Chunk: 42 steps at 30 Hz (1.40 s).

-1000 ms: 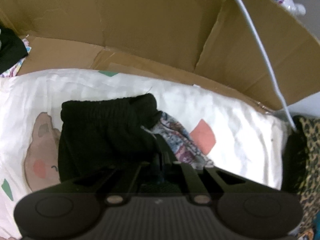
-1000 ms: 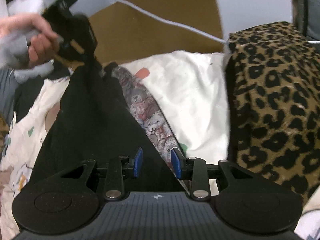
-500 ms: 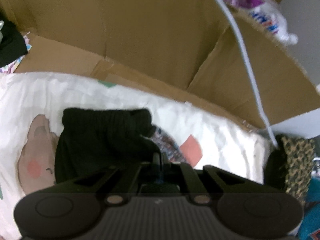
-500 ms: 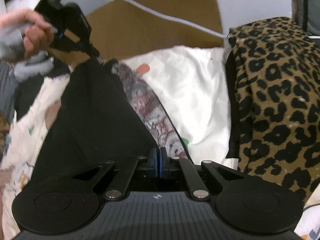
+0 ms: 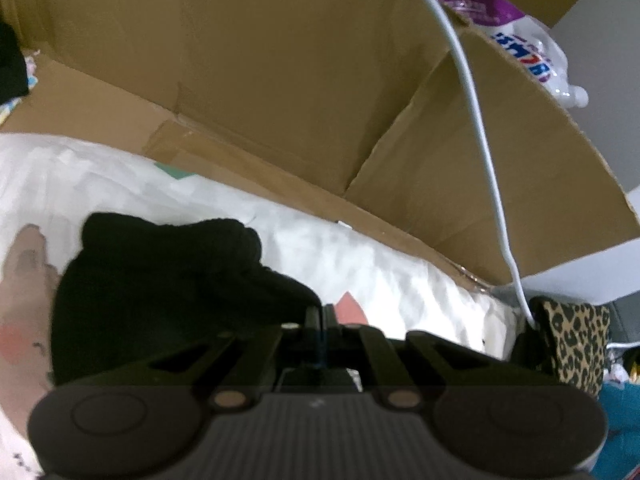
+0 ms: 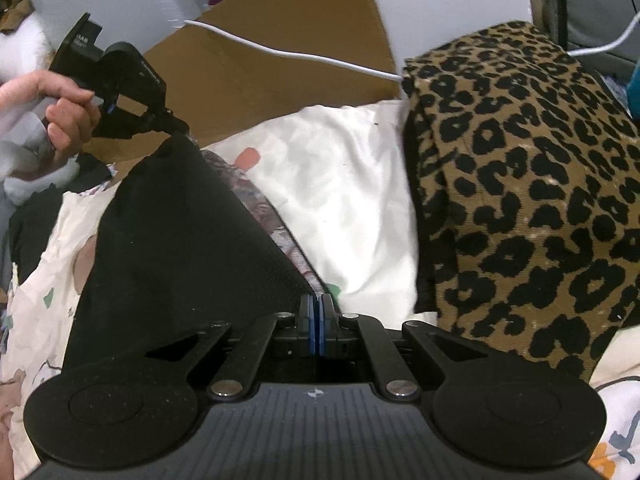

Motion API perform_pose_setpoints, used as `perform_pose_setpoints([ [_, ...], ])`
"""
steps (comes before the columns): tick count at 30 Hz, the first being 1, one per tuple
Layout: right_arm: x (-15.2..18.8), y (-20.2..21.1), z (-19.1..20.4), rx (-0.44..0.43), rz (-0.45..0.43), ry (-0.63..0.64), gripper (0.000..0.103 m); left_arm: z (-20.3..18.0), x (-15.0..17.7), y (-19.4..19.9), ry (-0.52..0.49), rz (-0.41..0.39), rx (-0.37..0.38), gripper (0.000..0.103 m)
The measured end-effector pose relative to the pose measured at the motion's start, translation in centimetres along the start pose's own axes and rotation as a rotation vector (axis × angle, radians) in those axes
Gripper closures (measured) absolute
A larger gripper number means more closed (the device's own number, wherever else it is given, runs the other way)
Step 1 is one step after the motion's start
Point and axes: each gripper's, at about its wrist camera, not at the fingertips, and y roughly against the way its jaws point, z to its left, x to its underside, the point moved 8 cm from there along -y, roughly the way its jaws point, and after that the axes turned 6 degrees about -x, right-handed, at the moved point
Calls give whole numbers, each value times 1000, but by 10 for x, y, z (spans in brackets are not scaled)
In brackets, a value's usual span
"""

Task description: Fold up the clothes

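Note:
A black garment (image 6: pixel 180 240) lies stretched over a white printed sheet (image 6: pixel 344 184), with a patterned grey cloth (image 6: pixel 276 224) under its right edge. My right gripper (image 6: pixel 317 312) is shut on the garment's near corner. My left gripper (image 6: pixel 176 125), held in a hand, is shut on the far corner and lifts it. In the left wrist view the left gripper (image 5: pixel 320 320) pinches the black garment (image 5: pixel 168 280), which hangs bunched to its left.
A leopard-print cloth (image 6: pixel 520 184) is piled at the right. An open cardboard box (image 5: pixel 280 80) stands behind the sheet, with a white cable (image 5: pixel 480 120) across it. A plastic bag (image 5: pixel 520 44) sits behind the box.
My right gripper has closed on the near corner of the black garment. My left gripper has lifted the far corner higher, pulling the garment taut and covering more of the patterned cloth.

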Motion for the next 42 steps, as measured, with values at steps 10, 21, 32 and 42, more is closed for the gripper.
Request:
perform_pose_setpoints([
  [10, 14, 1, -9, 63, 38, -25, 103, -6, 10, -49, -45, 34, 19, 96],
  [21, 21, 39, 2, 56, -55, -91, 100, -28, 49, -4, -303, 62, 5, 87],
  [32, 57, 31, -18, 115, 29, -150, 97, -38, 82, -48, -490, 57, -110, 98],
  [42, 66, 36, -37, 167, 14, -199, 99, -49, 72, -51, -473, 27, -39, 103],
])
